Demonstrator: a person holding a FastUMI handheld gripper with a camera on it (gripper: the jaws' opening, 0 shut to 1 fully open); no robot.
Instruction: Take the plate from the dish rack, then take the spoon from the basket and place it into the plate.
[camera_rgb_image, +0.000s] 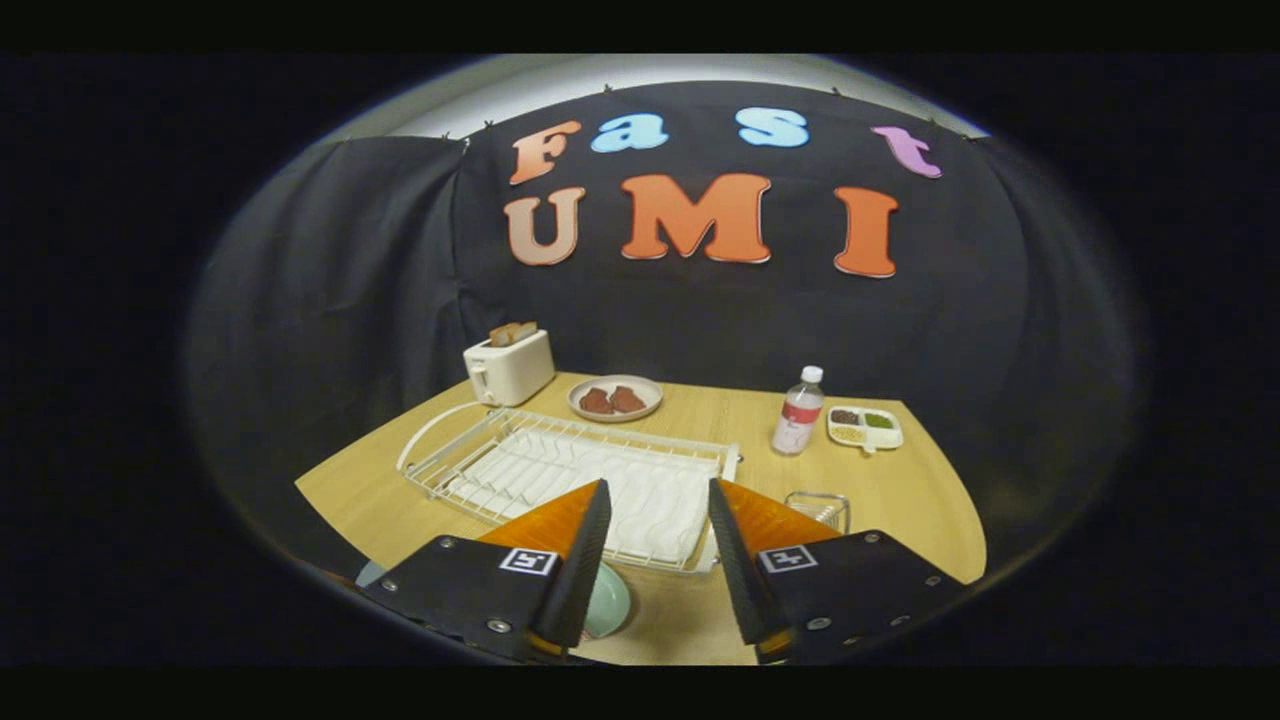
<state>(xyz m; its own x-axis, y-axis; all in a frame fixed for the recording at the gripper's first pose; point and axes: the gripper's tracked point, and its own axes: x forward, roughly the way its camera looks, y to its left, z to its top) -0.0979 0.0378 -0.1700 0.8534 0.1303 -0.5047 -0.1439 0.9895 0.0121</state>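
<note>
Two fingers, set apart with a clear gap and nothing between them: your gripper holds no object.

Item, dish rack: white wire, lying just ahead of the fingertips on the wooden table; its slots look bare.

Item, plate: pale green, flat on the table, mostly hidden under your left finger. By this you judge the first step done.

Item, basket: small clear container just beyond your right finger, partly covered by it. The spoon's place cannot be told; nothing of it is distinct from here.

Items beyond the rack, not of the task: toaster, dish of food, water bottle, divided tray.

Step in hand, as judged: fetching the spoon. Next move calls for swinging toward your right-finger side, bringing the basket between the open fingers, then closing on the handle.
</note>
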